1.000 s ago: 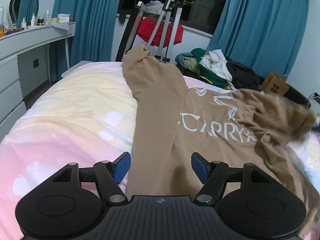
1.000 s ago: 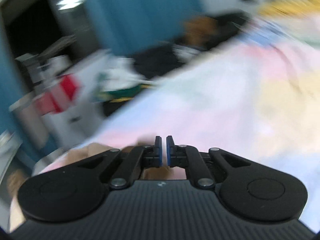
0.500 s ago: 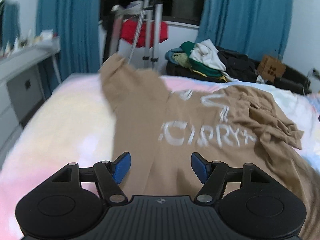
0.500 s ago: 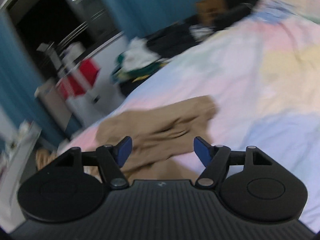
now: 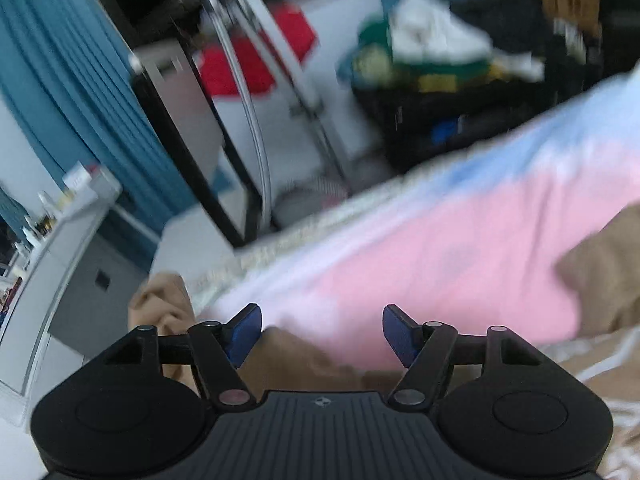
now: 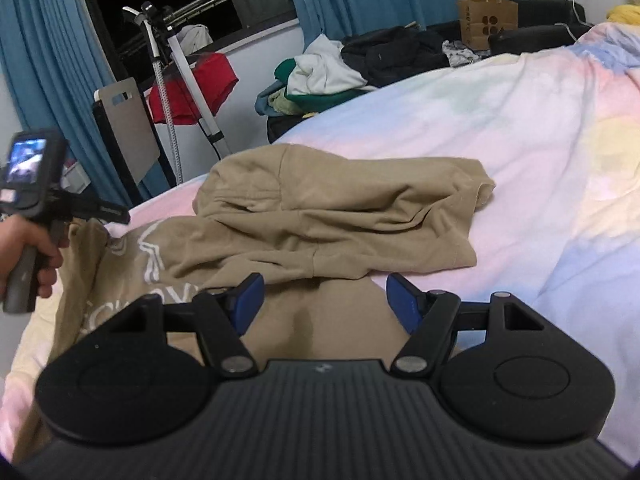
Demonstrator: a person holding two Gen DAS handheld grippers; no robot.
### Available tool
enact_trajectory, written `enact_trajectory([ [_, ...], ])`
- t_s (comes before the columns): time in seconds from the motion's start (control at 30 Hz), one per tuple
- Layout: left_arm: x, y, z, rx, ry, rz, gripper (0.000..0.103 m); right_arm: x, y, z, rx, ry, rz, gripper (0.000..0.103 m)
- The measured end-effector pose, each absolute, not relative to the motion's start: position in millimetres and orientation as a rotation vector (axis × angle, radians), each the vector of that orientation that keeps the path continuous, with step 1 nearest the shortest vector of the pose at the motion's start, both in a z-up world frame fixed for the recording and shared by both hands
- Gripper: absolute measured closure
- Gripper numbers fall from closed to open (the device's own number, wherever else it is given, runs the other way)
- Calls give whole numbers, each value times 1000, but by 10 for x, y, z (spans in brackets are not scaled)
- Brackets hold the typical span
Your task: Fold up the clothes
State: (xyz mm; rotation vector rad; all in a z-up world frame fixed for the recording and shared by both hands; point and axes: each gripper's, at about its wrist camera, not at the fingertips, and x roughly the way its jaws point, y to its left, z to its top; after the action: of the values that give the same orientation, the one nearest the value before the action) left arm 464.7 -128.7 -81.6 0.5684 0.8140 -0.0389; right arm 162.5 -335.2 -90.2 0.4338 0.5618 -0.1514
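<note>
One tan hoodie (image 6: 320,216), sleeve crosswise rightward.

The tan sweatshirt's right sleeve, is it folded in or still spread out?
Folded in: the sleeve lies across the tan sweatshirt.

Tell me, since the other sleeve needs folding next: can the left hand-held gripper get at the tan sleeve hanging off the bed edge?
Probably yes. The left hand-held gripper is open and empty, and the tan sleeve lies just beside it with nothing between.
</note>
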Motion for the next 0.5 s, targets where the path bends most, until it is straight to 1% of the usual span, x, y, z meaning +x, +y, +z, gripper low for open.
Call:
enact_trajectory([
  [0.03, 4677, -1270, -850, 576, 850, -43, 49, 1638, -3358, -930, 437, 566, -145, 33],
  [0.07, 4662, -1242, -861, 572, 873, -56, 58, 1651, -3362, -956, 441, 572, -140, 33],
  [0.1, 4614, -1208, -856, 561, 891, -78, 83, 1664, -3362, -977, 446, 580, -140, 33],
  [0.13, 4546, -1186, -841, 559, 898, -98, 93, 1677, -3361, -998, 452, 588, -140, 33],
  [0.2, 4334, -1183, -769, 578, 871, -134, 95, 1683, -3351, -1013, 458, 595, -134, 33],
  [0.3, 3816, -1151, -514, 558, 779, -201, 96, 1640, -3314, -974, 441, 576, -124, 33],
  [0.4, 3126, -1079, -276, 530, 693, -279, 96, 1568, -3260, -902, 420, 549, -112, 33],
  [0.5, 2419, -850, -119, 466, 664, -337, 96, 1497, -3184, -823, 389, 529, -101, 33],
])
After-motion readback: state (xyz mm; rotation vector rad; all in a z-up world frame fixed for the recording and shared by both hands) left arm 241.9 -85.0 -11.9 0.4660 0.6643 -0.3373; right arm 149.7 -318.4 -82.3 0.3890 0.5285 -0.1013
